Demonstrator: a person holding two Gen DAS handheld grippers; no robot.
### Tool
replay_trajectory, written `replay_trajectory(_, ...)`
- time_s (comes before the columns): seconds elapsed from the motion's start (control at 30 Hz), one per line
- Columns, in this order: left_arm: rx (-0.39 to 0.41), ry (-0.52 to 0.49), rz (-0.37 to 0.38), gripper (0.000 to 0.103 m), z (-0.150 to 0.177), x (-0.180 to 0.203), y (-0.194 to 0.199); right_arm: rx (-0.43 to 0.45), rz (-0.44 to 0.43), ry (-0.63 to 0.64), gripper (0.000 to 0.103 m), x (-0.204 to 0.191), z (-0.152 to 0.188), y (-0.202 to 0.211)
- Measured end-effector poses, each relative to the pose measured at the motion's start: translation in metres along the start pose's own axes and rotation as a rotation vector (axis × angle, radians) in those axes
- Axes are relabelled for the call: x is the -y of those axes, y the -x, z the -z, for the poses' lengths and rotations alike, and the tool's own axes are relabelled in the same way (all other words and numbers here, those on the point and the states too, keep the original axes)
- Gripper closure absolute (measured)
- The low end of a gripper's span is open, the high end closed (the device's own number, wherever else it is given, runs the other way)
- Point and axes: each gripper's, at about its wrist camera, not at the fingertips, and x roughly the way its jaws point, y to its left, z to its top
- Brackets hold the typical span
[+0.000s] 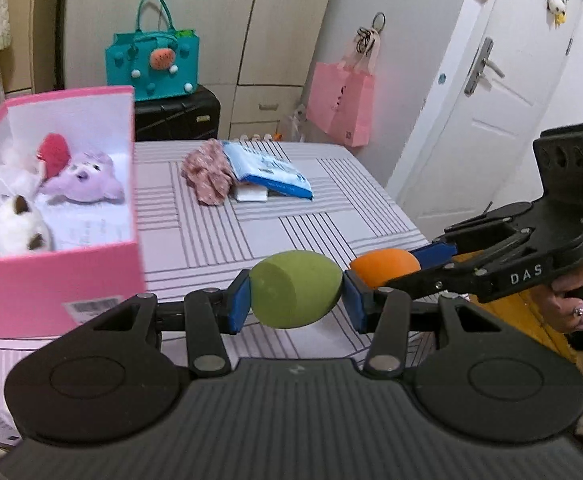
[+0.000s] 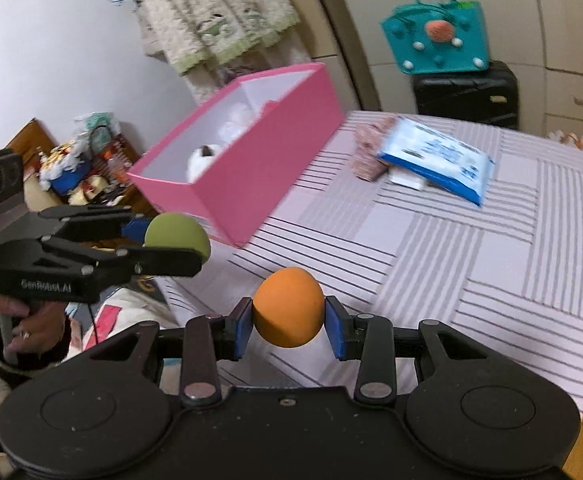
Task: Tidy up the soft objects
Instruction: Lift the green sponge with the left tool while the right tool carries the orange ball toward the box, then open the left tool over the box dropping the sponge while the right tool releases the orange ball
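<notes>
Two foam eggs are held aloft over the striped counter (image 1: 323, 200) | green egg (image 1: 295, 289) is clamped in left gripper (image 1: 296, 300) jaws, orange egg (image 2: 288, 307) in right gripper (image 2: 289, 326) jaws | transport step judged under way | next: both to be carried above the pink box (image 1: 51, 276) and released.

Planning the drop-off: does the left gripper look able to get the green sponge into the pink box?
Probably yes: the left gripper grips the green sponge, and the pink box beside it is open-topped.
</notes>
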Motion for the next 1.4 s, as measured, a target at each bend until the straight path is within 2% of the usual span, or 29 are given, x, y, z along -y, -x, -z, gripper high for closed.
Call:
replay_trajectory(0.33, 0.039, 0.029, -0.033, 0.056, -0.017, -0.039, 0.044, 0.027, -0.03, 0.136, 0.059, -0.044, -0.036, -0.008)
replay_trajectory(0.77, 0.163, 0.067, -0.119, 0.056, -0.049, -0.103, 0.069, 0.12, -0.04, 0.305, 0.059, -0.09, -0.104, -0.049)
replay_trajectory(0.9, 0.192, 0.061, -0.162, 0.056, -0.061, -0.122, 0.067, 0.14, -0.015, 0.368, 0.059, -0.101, -0.125, -0.071)
replay_trajectory(1.03, 0.207, 0.061, -0.217, 0.056, -0.073, -0.143, 0.055, 0.152, 0.047, 0.449, 0.059, -0.108, -0.146, -0.099)
replay_trajectory(1.13, 0.188, 0.067, -0.262, 0.056, -0.083, -0.161, 0.037, 0.117, 0.071, 0.491, 0.059, -0.108, -0.16, -0.126)
replay_trajectory(1.27, 0.125, 0.117, -0.248, 0.055, -0.098, -0.192, 0.009, 0.027, 0.092, 0.524, 0.06, -0.106, -0.179, -0.165)
replay_trajectory(1.4, 0.069, 0.136, -0.307, 0.055, -0.104, -0.213, -0.02, -0.06, 0.123, 0.535, 0.06, -0.099, -0.184, -0.198)
